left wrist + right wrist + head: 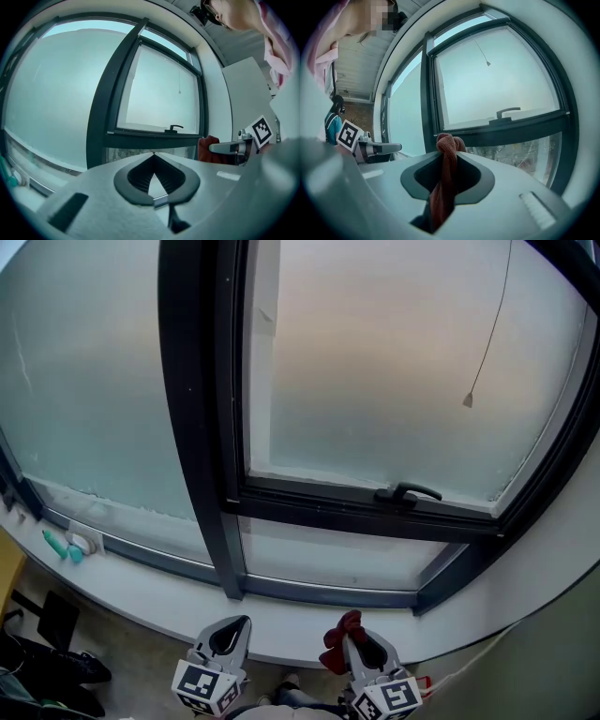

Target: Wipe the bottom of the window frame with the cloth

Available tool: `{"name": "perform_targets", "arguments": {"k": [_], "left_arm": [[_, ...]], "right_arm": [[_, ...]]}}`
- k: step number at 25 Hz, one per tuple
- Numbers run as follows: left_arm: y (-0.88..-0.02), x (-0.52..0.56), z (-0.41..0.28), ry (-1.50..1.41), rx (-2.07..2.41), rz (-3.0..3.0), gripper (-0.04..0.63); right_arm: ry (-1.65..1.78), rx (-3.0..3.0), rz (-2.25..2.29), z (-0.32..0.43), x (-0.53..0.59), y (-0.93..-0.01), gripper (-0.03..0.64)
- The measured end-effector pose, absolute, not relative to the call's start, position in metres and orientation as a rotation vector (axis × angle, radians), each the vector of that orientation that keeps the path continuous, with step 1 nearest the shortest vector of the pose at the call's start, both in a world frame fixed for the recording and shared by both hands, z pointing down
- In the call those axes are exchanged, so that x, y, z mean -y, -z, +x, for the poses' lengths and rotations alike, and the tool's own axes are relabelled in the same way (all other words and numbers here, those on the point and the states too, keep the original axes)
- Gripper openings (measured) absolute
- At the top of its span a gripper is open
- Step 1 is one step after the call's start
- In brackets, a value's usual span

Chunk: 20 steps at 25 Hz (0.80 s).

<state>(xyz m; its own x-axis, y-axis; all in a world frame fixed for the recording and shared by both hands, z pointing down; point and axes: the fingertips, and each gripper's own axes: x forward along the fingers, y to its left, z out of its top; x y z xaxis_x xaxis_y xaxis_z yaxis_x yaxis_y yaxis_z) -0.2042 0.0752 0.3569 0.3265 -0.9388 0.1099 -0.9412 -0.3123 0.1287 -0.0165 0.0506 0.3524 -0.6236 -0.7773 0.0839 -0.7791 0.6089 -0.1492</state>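
Note:
A dark window frame [347,507] with a black handle [408,492] fills the head view, its bottom rail [319,589] running above a white sill [169,601]. My right gripper [352,629] is shut on a dark red cloth [339,643], held low in front of the sill; the cloth [446,159] bunches up between its jaws in the right gripper view. My left gripper [234,626] hovers beside it, shut with nothing held; its tips [153,153] meet in the left gripper view. The cloth [208,149] shows there too, at the right.
A teal item [58,544] and a small white object [84,543] lie on the sill at the far left. A thin cord with a pull [468,400] hangs over the right pane. Dark furniture [47,652] stands below left.

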Motion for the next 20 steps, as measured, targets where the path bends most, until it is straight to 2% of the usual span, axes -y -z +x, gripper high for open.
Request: {"name": "perform_targets", "arguments": {"k": [6,15,20], "left_arm": [[-0.304,-0.03,-0.2,0.023,1.87,2.5,-0.002],[-0.353,-0.009,-0.222,-0.107,1.893,2.315,-0.002],[-0.315,0.037,-0.201,-0.025,1.889,2.539,-0.002]], "right_arm": [[-0.23,2.867,1.233,-0.028,0.01,-0.344,0.069],[-0.211,2.914,1.092,-0.063,0.051,-0.344,0.069],[-0.139,2.918,1.195,-0.065,0.085,-0.323,0.069]]}}
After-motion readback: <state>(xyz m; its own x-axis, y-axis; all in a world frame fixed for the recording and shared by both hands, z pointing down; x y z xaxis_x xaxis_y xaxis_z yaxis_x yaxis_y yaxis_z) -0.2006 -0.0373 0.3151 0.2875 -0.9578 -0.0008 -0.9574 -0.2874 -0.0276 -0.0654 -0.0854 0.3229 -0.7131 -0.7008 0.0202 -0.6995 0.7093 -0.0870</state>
